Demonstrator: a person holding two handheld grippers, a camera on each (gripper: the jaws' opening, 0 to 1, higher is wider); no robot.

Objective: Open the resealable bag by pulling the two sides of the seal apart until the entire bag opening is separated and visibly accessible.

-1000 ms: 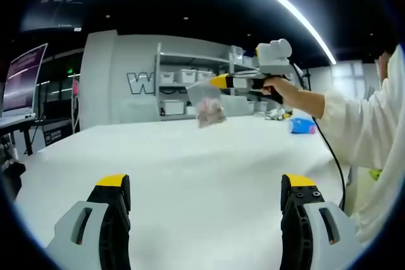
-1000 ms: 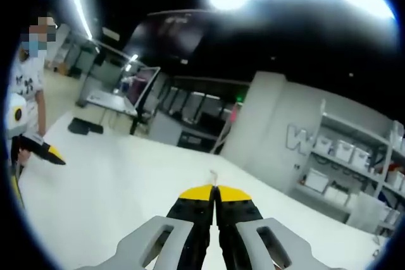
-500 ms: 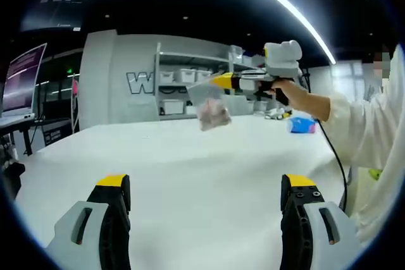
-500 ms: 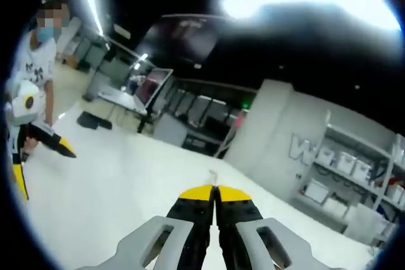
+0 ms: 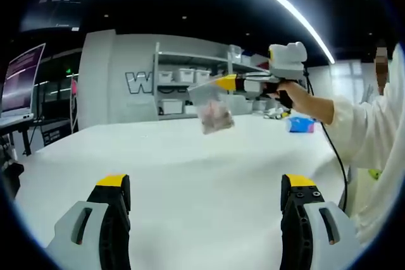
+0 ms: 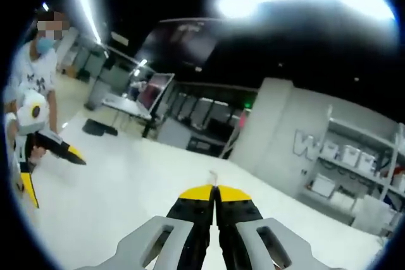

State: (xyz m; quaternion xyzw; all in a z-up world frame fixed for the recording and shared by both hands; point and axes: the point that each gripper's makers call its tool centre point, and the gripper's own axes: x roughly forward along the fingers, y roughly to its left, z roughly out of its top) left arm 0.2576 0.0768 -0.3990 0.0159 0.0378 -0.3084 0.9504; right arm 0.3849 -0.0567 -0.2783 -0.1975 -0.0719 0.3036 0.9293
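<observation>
A clear resealable bag (image 5: 212,109) with pinkish contents hangs in the air above the white table (image 5: 190,156). My right gripper (image 5: 225,82) comes in from the right, held by a hand, and is shut on the bag's top edge. In the right gripper view its jaws (image 6: 215,193) are closed, with a thin sliver of the bag (image 6: 213,176) sticking out past the tips. My left gripper (image 5: 205,184) is wide open low over the table, well short of the bag, with nothing between its jaws. It also appears open at the left (image 6: 50,170) of the right gripper view.
Shelves with white bins (image 5: 183,77) stand behind the table by a grey wall. A monitor (image 5: 22,80) sits at the far left. A blue object (image 5: 302,125) and small items lie on the table's right side. A black cable (image 5: 332,156) trails from the right gripper.
The right gripper has carried the bag slightly rightward in the left gripper view. The right gripper view has shifted with the hand. My left gripper has stayed put and open.
</observation>
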